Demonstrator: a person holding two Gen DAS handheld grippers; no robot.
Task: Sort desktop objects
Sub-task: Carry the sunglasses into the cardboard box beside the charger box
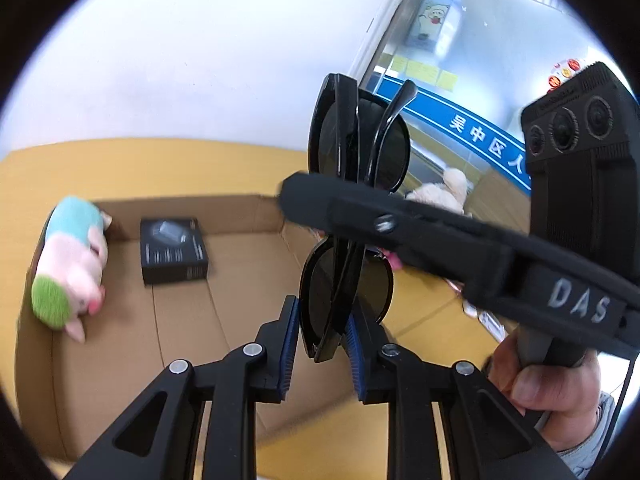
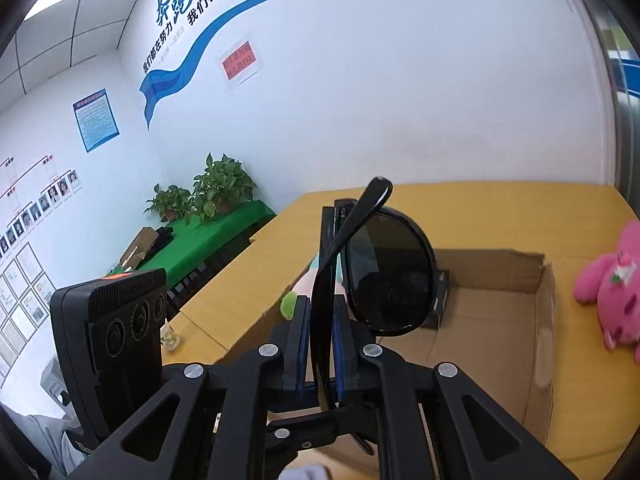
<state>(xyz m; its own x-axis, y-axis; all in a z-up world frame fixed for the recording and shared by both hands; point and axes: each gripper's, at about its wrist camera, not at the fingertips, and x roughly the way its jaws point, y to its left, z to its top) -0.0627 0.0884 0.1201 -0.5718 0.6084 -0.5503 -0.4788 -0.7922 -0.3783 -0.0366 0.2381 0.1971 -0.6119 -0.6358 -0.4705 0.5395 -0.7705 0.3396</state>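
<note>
Folded black sunglasses (image 1: 352, 144) are held upright in the air above an open cardboard box (image 1: 180, 320). My left gripper (image 1: 322, 332) is shut on their lower end. My right gripper (image 2: 321, 320) is shut on the same sunglasses (image 2: 392, 272) at the frame edge; in the left wrist view its fingers (image 1: 400, 232) cross in front of the glasses from the right. Inside the box lie a pastel plush pig (image 1: 72, 264) and a small black box (image 1: 174, 250).
The box (image 2: 500, 320) sits on a yellow table (image 2: 520, 208). A pink plush toy (image 2: 612, 288) lies on the table right of the box. A cream plush (image 1: 440, 192) lies behind it. White walls stand close behind the table.
</note>
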